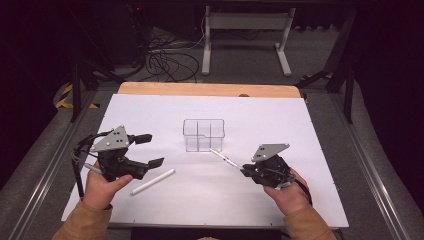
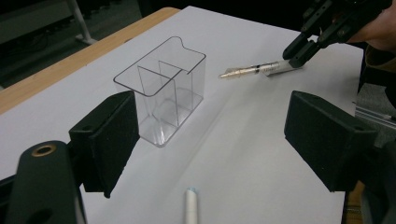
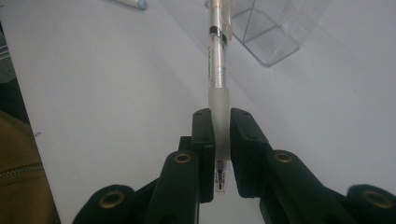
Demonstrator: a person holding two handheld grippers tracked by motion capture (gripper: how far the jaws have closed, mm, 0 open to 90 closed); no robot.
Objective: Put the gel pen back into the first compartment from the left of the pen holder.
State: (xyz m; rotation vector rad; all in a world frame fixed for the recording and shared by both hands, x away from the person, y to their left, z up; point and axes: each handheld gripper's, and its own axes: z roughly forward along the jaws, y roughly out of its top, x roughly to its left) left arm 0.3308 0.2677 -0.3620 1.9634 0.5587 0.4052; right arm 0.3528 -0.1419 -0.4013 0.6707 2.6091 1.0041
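Your white sheet covers most of the wooden table and takes up the middle of the high view. On it, just above the frame's centre, stands the clear plastic organizer, upright, with thin walls dividing it into compartments; in your left gripper view it sits in the upper left-centre. At the left of the high view, your left gripper is held with its jaws spread wide and nothing between them. At the lower right of that view, your right gripper has its jaws clamped on the frosted grip end of a clear ballpoint pen. The pen points up and left toward the organizer, its far end close by the organizer's lower right corner; whether it touches cannot be told. A white marker lies flat on the sheet at lower centre-left, just right of your left gripper, untouched.
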